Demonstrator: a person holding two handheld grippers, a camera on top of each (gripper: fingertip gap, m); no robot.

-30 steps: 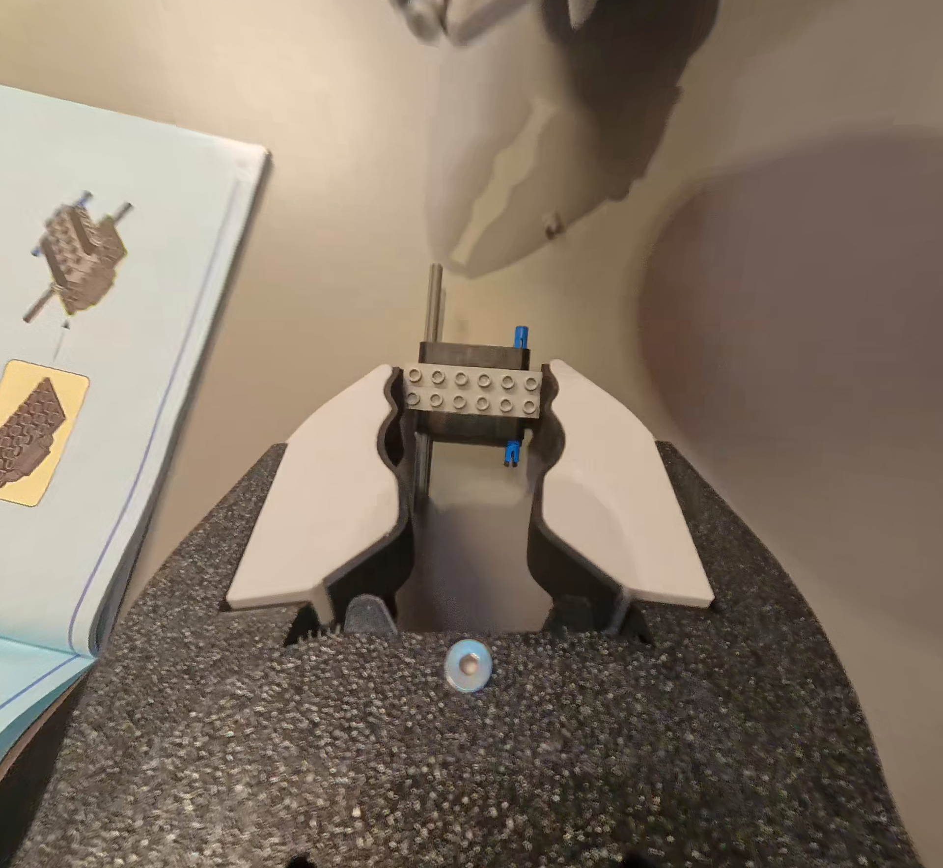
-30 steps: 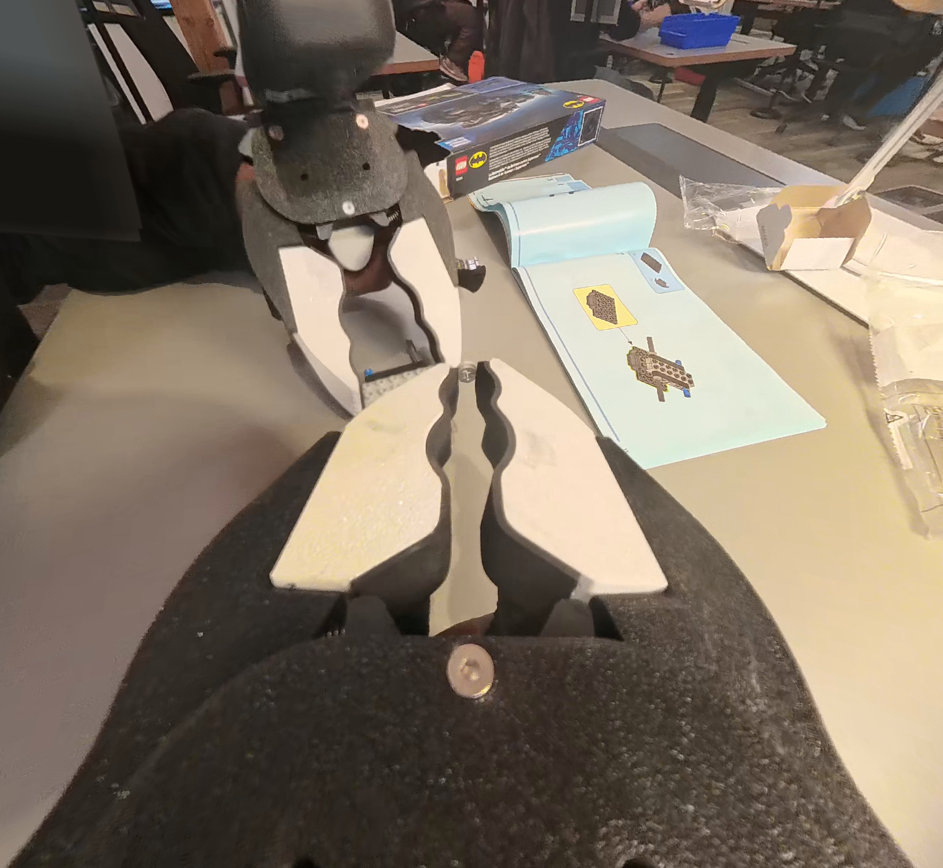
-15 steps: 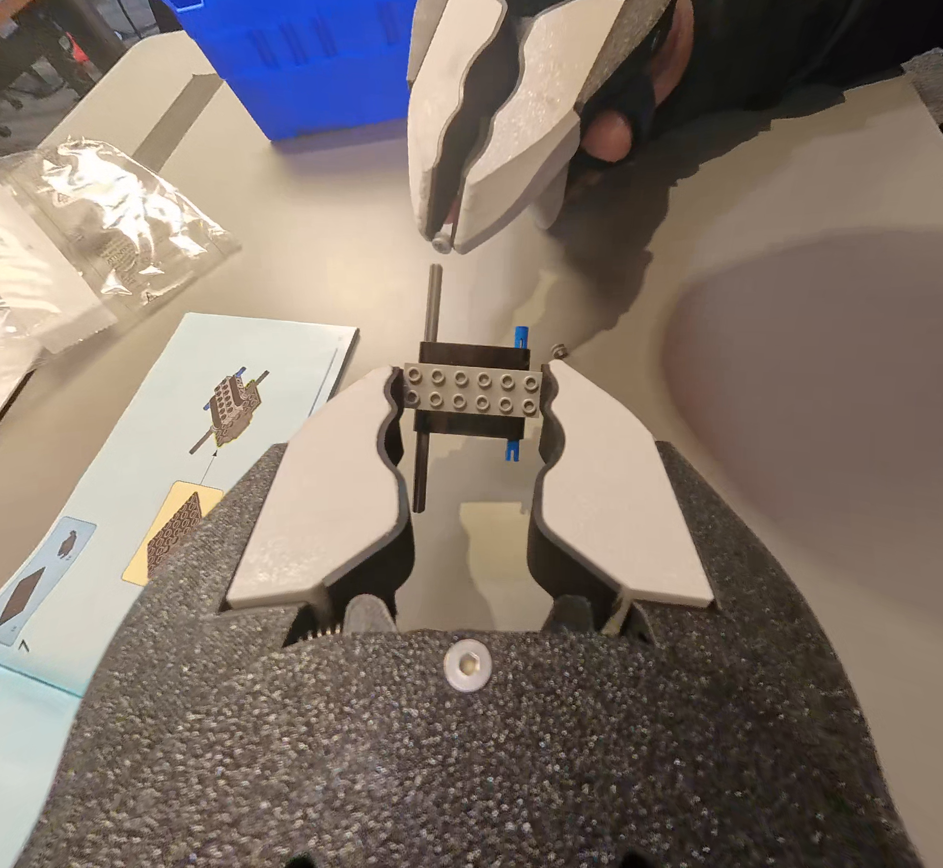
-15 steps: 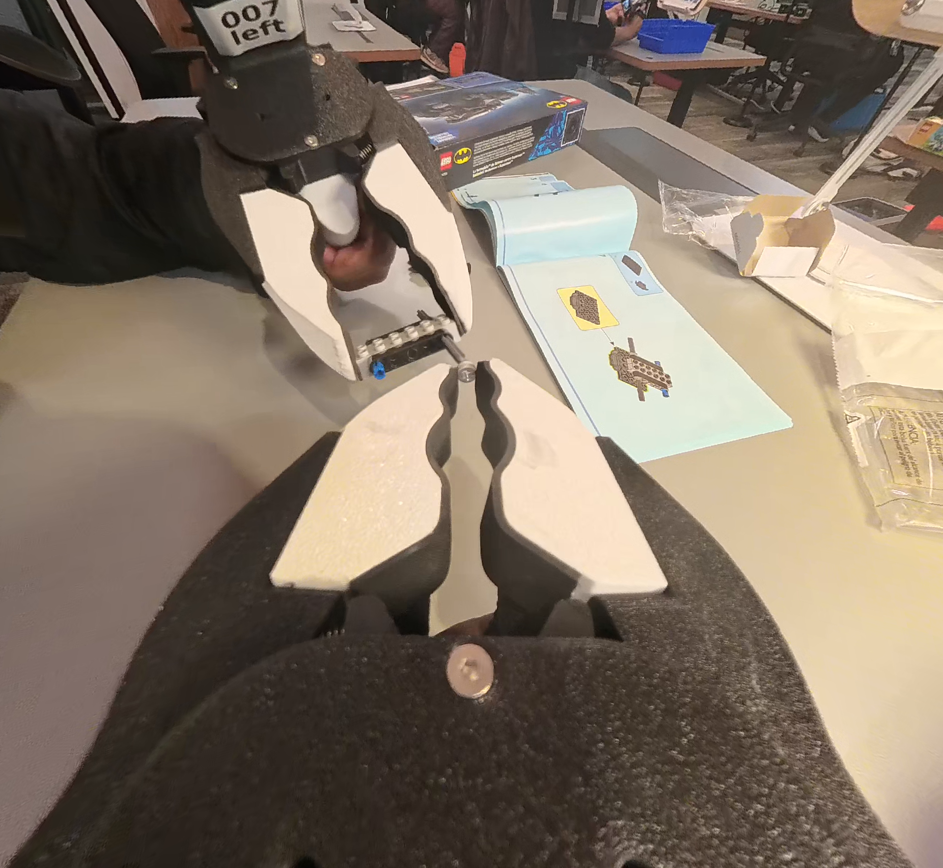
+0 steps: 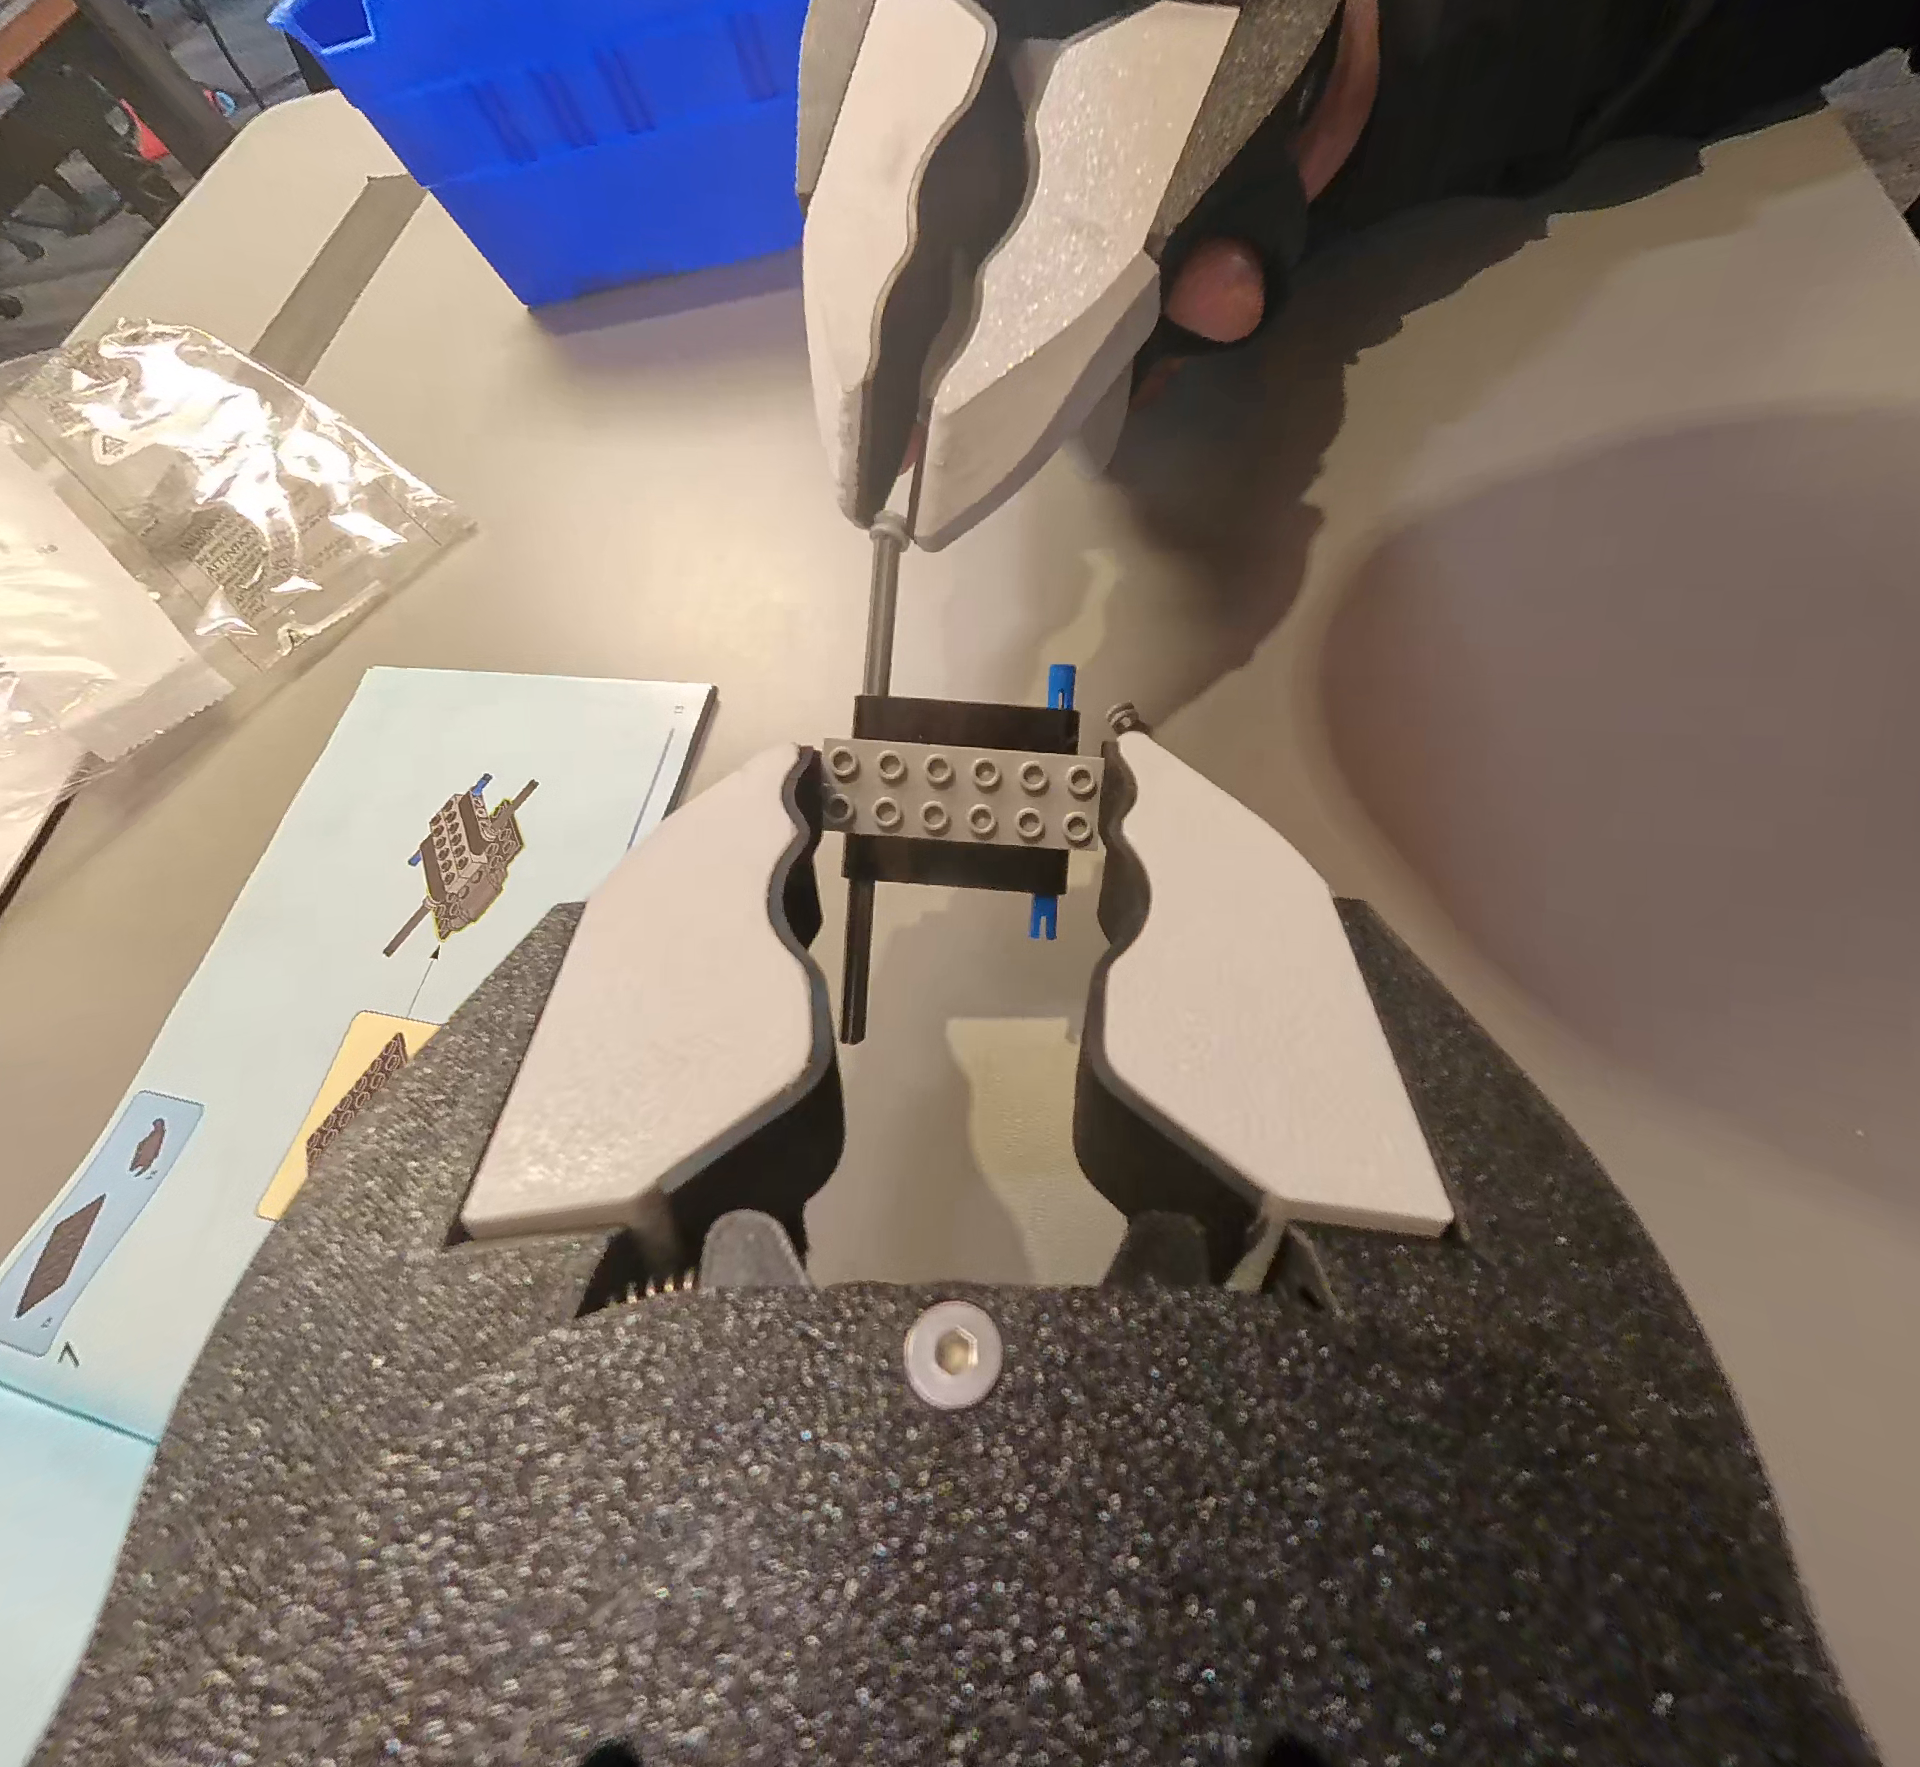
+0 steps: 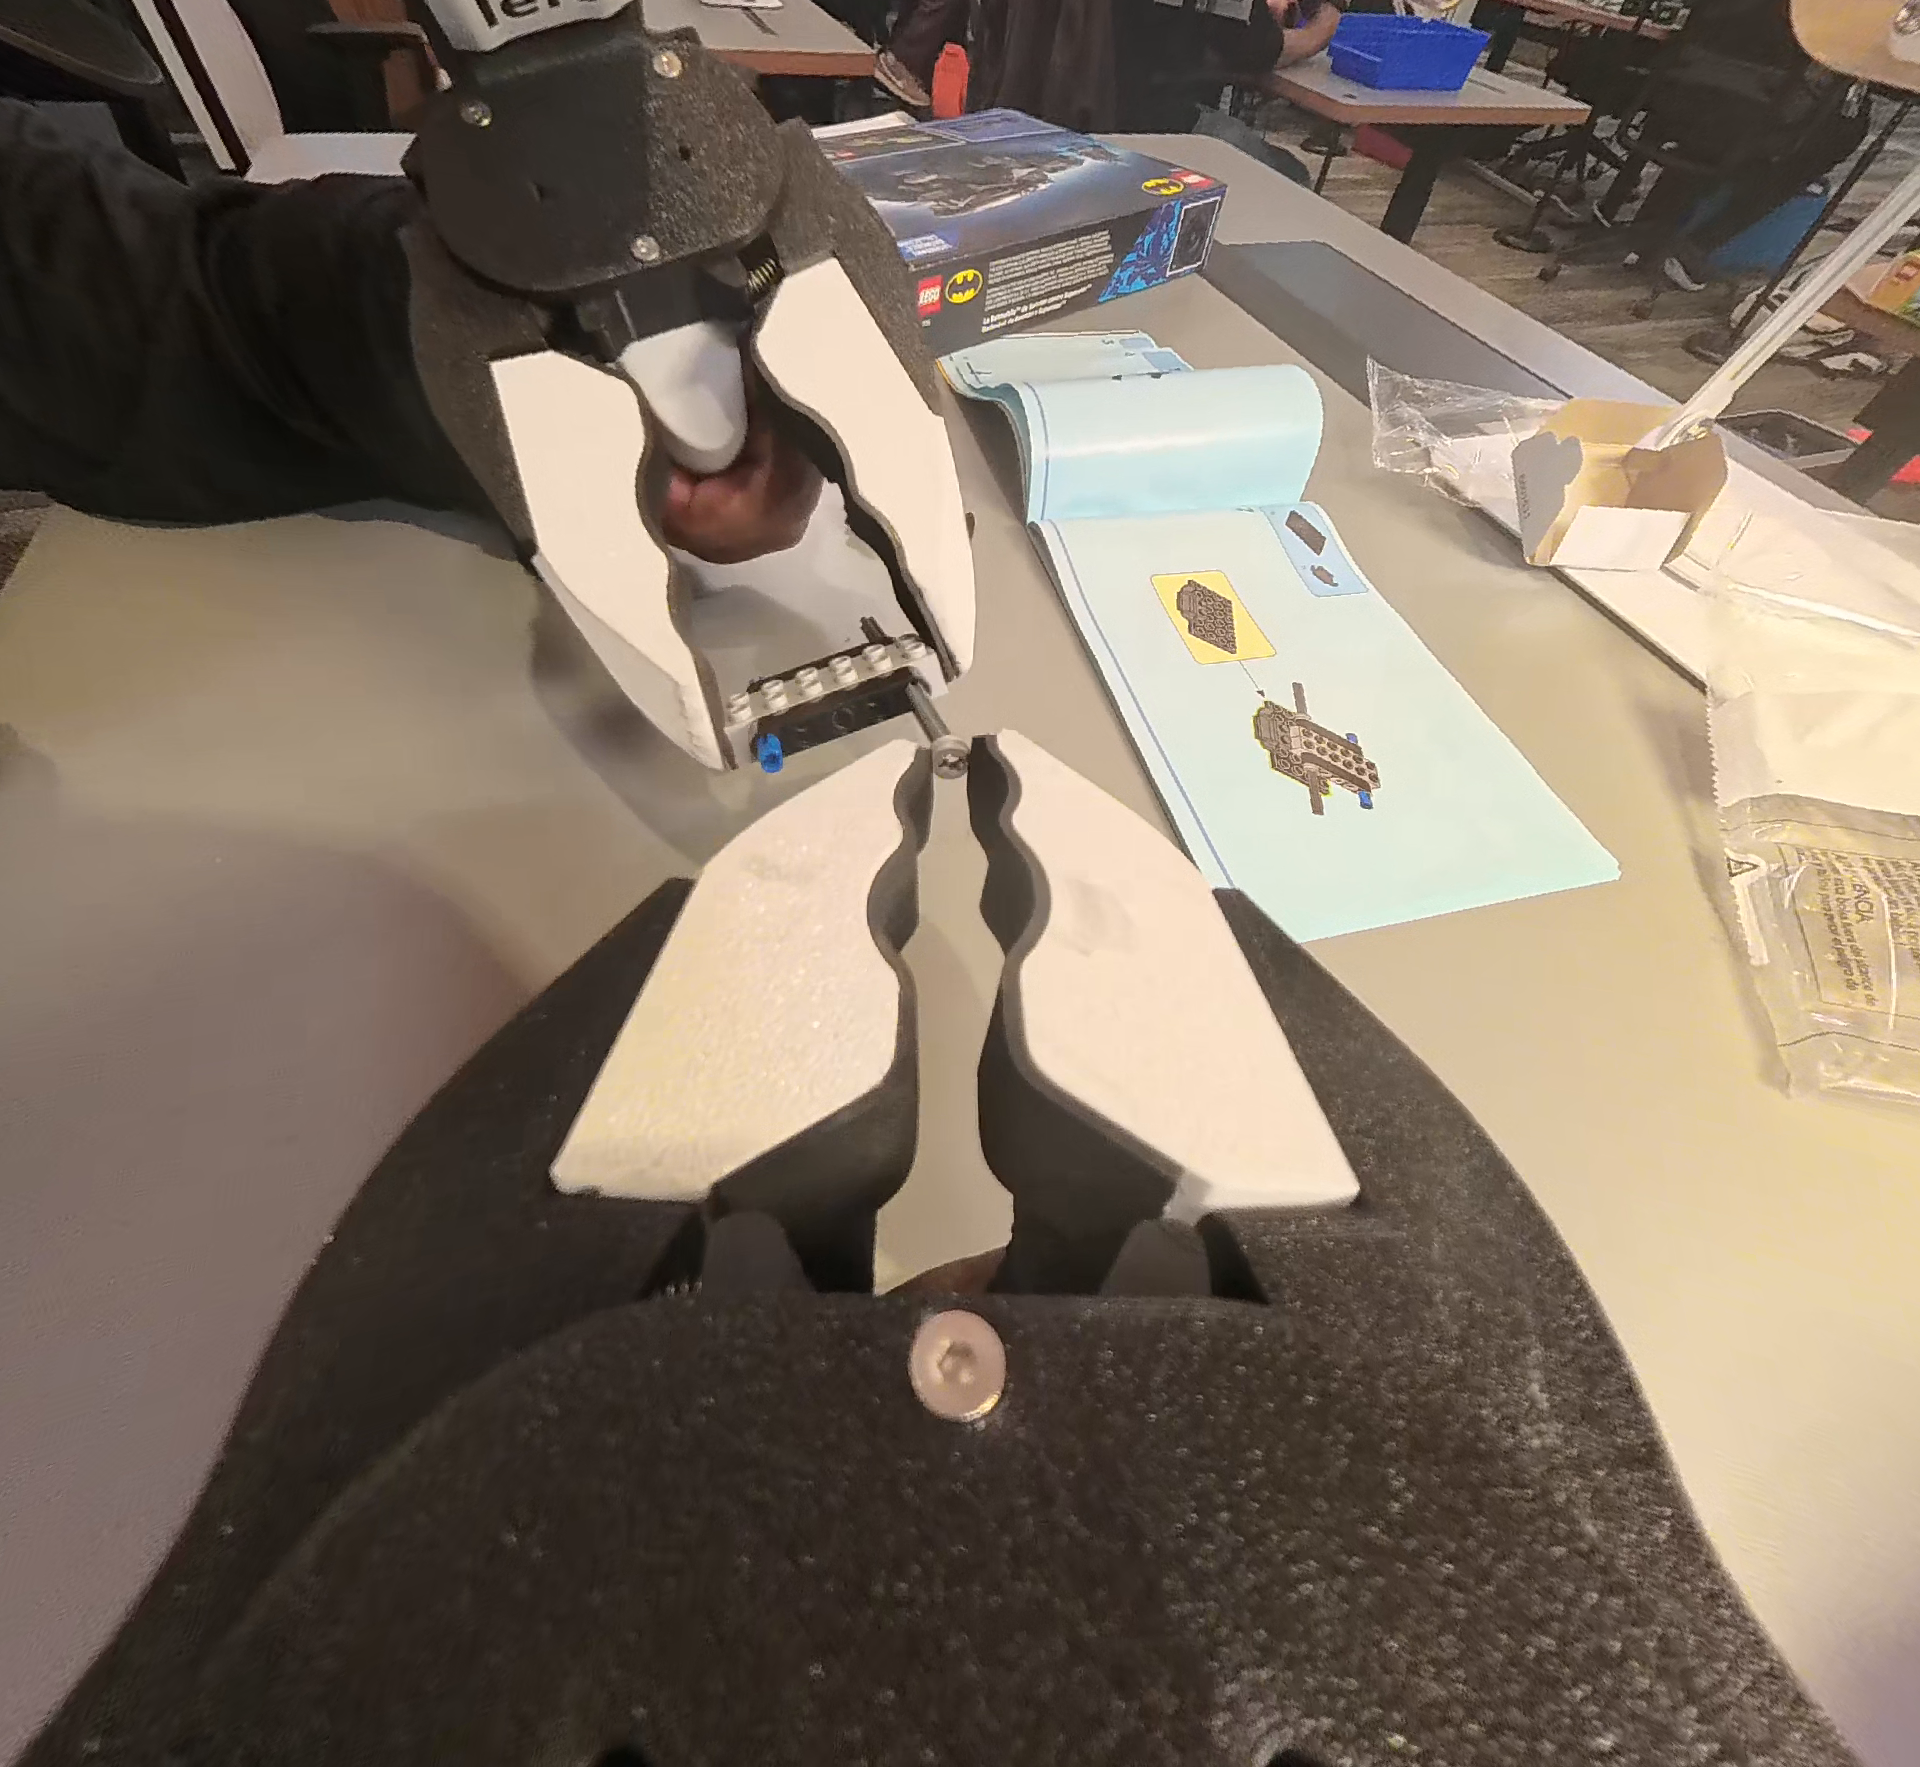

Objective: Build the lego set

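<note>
My left gripper (image 5: 961, 782) is shut on a small brick assembly (image 5: 961, 798): a grey studded plate on black bricks, with a dark axle (image 5: 881, 605) and a blue pin (image 5: 1060, 683) running through. Its pads press on the plate's two ends. My right gripper (image 6: 951, 753) is shut on a small grey bush (image 6: 951, 755) held at its fingertips. The bush meets the far end of the axle. In the left wrist view the right gripper (image 5: 896, 522) comes in from above. In the right wrist view the left gripper (image 6: 831, 689) holds the assembly (image 6: 821, 694) just above the table.
An open instruction booklet (image 6: 1299, 678) lies to the right, also seen in the left wrist view (image 5: 364, 886). A blue bin (image 5: 582, 86), clear plastic bags (image 5: 208, 470) (image 6: 1829, 834), a dark set box (image 6: 1039, 211) and a small cardboard box (image 6: 1621, 491) stand around. A tiny grey part (image 5: 1122, 715) lies on the table. The grippers' ends are close to 4 centimeters from one another.
The left gripper tilted up from facing the table, still holding the assembly. The right gripper with the bush closed the small gap, and the bush now meets the axle's end.
</note>
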